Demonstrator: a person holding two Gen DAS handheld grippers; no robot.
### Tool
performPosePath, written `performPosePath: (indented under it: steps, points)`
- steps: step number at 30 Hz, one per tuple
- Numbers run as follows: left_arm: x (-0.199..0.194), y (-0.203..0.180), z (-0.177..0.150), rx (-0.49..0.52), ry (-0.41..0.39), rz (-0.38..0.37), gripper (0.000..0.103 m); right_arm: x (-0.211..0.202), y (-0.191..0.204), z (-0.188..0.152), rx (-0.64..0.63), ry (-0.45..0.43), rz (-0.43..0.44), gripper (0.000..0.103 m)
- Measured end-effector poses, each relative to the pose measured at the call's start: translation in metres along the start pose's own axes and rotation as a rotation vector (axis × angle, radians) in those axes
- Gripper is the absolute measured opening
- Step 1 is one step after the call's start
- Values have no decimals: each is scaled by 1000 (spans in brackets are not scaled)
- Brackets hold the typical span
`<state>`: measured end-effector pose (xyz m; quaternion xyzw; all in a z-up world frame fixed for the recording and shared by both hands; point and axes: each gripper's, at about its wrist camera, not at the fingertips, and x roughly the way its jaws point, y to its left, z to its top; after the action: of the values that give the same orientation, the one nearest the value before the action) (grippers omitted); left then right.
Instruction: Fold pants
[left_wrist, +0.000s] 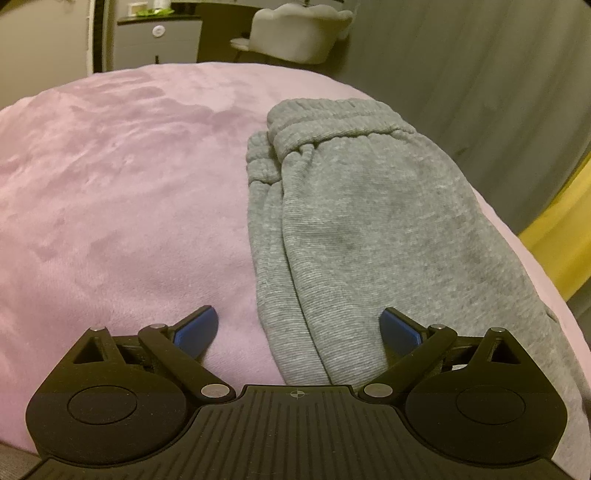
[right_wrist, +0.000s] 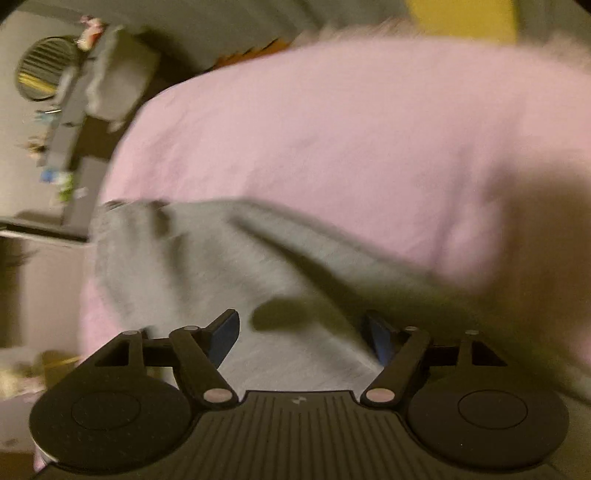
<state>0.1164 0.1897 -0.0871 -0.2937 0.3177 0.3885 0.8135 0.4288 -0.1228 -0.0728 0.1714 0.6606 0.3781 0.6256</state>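
Grey sweatpants (left_wrist: 362, 221) lie folded lengthwise on a pink blanket (left_wrist: 129, 184), with the elastic waistband at the far end. My left gripper (left_wrist: 299, 325) is open and empty, just above the near end of the pants, its blue pads to either side of the fabric edge. The right wrist view is blurred by motion. It shows the grey pants (right_wrist: 207, 266) on the pink blanket (right_wrist: 332, 129). My right gripper (right_wrist: 301, 332) is open and empty right above the grey fabric.
A pale upholstered chair (left_wrist: 299, 33) and a cabinet (left_wrist: 159, 40) stand beyond the bed. A yellow surface (left_wrist: 554, 236) lies to the right of the bed. A dresser with small items and a round mirror (right_wrist: 44, 66) is at the left in the right wrist view.
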Motion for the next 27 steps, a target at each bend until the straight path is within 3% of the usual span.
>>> performPosePath:
  steps: [3, 6, 9, 13, 16, 22, 24, 27]
  points:
    - [0, -1, 0, 1, -1, 2, 100, 7, -3, 1, 7, 13, 67, 94]
    - [1, -2, 0, 5, 0, 5, 100, 23, -16, 6, 107, 17, 118, 95]
    - [0, 0, 0, -5, -5, -1, 100, 37, -19, 15, 160, 0, 250, 97]
    - [-2, 4, 1, -32, -27, 1, 100, 63, -9, 30, 174, -14, 339, 97]
    - [-6, 10, 3, -78, -91, 38, 100, 60, 2, 42, 163, -113, 402, 97]
    - [3, 10, 6, -85, -75, 66, 100, 49, 0, 57, 237, -323, 549, 97]
    - [5, 11, 7, -92, -70, 61, 100, 49, 4, 59, 224, -295, 502, 97]
    - [5, 12, 8, -96, -67, 56, 100, 42, 15, 49, 108, -242, 263, 97]
